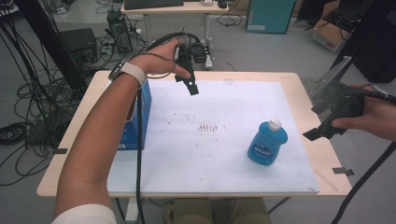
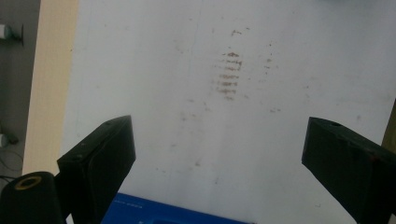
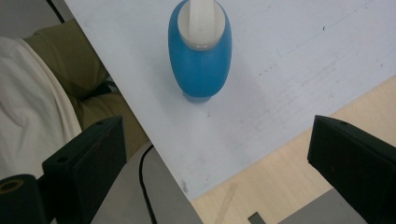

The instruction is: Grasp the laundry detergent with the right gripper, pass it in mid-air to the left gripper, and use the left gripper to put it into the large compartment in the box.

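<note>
A blue bottle (image 1: 267, 143) with a white cap stands upright on the white sheet (image 1: 219, 154) at the table's right front; the right gripper view looks down on the blue bottle (image 3: 200, 51) from above. My right gripper (image 1: 322, 122) hovers beyond the table's right edge, jaws wide apart and empty, a short way from the bottle. My left gripper (image 1: 188, 84) hangs above the sheet's far left, pointing down, open and empty. A blue box (image 1: 140, 116) stands under my left forearm; the top edge of the blue box (image 2: 163, 212) shows between the left jaws.
The white sheet carries brown smudges (image 2: 229, 74) near its middle. The wooden table (image 1: 322, 154) shows bare strips at both sides, with tape (image 1: 343, 171) at the right front. Cables, a desk and boxes stand on the floor behind.
</note>
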The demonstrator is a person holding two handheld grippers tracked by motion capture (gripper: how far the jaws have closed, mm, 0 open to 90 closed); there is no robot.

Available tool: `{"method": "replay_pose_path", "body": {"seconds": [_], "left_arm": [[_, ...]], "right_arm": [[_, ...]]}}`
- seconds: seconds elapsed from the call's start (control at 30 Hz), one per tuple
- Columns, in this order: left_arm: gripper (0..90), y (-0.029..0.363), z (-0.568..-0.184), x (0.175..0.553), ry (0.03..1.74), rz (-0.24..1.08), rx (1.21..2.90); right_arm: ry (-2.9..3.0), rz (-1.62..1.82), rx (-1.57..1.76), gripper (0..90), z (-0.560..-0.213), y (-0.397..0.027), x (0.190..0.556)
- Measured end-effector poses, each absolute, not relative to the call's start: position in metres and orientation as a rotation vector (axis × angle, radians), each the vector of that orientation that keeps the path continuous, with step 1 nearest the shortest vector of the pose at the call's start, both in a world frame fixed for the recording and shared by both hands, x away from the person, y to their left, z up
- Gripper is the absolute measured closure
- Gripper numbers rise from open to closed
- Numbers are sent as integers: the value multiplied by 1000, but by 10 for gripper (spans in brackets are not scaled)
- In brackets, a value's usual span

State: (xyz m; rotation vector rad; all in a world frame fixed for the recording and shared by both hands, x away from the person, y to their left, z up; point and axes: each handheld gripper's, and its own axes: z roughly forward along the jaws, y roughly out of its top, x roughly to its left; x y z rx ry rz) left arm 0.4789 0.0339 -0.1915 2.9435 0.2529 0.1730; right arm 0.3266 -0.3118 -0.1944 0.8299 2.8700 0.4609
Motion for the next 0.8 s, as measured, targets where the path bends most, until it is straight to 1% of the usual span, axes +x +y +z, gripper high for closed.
{"method": "replay_pose_path", "body": {"seconds": [0.23, 0.3, 0.4, 0.5, 0.53, 0.57, 0.73, 0.8], "left_arm": [[99, 32, -192, 479, 249, 172, 2943], [96, 31, -193, 478, 276, 169, 2925], [89, 31, -191, 479, 230, 168, 2947], [89, 32, -192, 479, 239, 175, 2939], [89, 31, -194, 478, 270, 164, 2921], [89, 32, -192, 480, 236, 173, 2945], [91, 33, -194, 480, 248, 161, 2944], [91, 33, -195, 480, 246, 177, 2943]], "right_arm": [[2858, 499, 844, 48, -197, -313, 326], [2859, 497, 837, 48, -198, -314, 326], [2863, 502, 822, 46, -201, -315, 326], [2860, 524, 836, 44, -204, -315, 327], [2864, 508, 816, 44, -205, -316, 328], [2861, 509, 824, 44, -206, -316, 328], [2869, 498, 827, 44, -210, -316, 329], [2865, 526, 832, 44, -213, -315, 329]]}}
